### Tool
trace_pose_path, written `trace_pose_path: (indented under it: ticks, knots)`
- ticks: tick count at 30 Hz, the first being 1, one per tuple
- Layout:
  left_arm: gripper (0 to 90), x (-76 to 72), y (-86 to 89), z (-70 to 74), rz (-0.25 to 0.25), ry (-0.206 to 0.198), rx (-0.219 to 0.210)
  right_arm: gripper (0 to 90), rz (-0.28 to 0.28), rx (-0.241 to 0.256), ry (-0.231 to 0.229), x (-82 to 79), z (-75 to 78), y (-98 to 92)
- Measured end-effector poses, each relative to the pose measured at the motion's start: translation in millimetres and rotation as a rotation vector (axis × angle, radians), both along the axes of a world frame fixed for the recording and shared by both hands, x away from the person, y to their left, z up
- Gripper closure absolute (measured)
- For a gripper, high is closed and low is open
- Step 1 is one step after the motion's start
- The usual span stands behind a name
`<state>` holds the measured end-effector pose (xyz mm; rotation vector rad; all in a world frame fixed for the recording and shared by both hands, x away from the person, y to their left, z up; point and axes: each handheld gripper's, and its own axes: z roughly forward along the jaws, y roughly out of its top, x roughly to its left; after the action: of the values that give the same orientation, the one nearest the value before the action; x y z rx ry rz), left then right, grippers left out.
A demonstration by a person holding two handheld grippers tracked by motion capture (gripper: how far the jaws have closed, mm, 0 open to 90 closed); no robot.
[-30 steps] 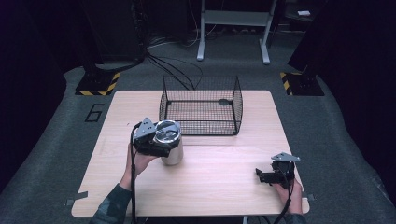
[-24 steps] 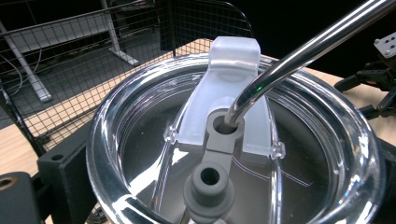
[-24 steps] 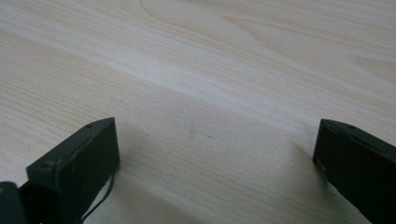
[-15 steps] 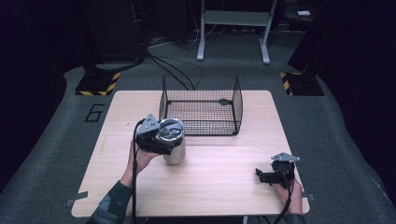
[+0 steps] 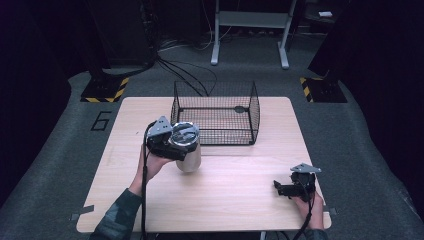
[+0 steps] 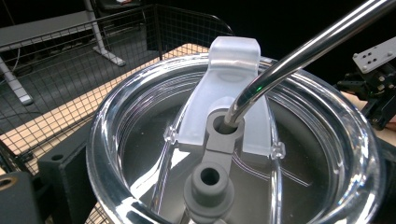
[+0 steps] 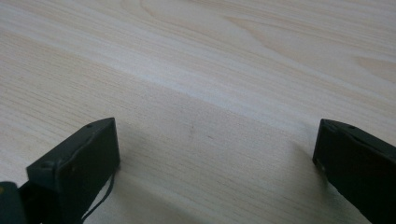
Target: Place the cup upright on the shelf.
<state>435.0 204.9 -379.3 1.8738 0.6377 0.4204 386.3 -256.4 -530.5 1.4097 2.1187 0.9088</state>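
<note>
- Table (image 5: 240, 200): light wood top, seen from the high view; bare grain also runs under the right gripper's jaws in the right gripper view.
- Wire basket (image 5: 216, 112): black mesh, open top, standing at the far middle of the table. In the left gripper view its mesh (image 6: 70, 60) stands just behind the tumbler.
- Tumbler (image 5: 187, 147): shiny steel, upright, just in front of the basket's near left corner; whether its base touches the table I cannot tell.
- Clear lid (image 6: 233, 140): seated on the tumbler, with a frosted slider tab and a grey grommet.
- Metal straw (image 6: 308, 51): passes through the grommet hole and leans up to the right.
- Left gripper (image 5: 167, 142): at the tumbler's upper left side, level with the rim; jaws closed around the tumbler, one black jaw showing against its wall in the left gripper view.
- Right gripper (image 5: 286, 189): low at the near right of the table, well apart from the tumbler; jaws spread wide, nothing between them.
</note>
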Motion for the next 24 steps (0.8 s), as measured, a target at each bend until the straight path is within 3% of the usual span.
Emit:
trace_pose_path:
  ticks: [24]
  knots:
    - [3.9,13.0,-11.8,41.1,-0.045,-0.033,-0.014,0.0,0.002,0.002,0.0,-0.1,0.1,-0.1]
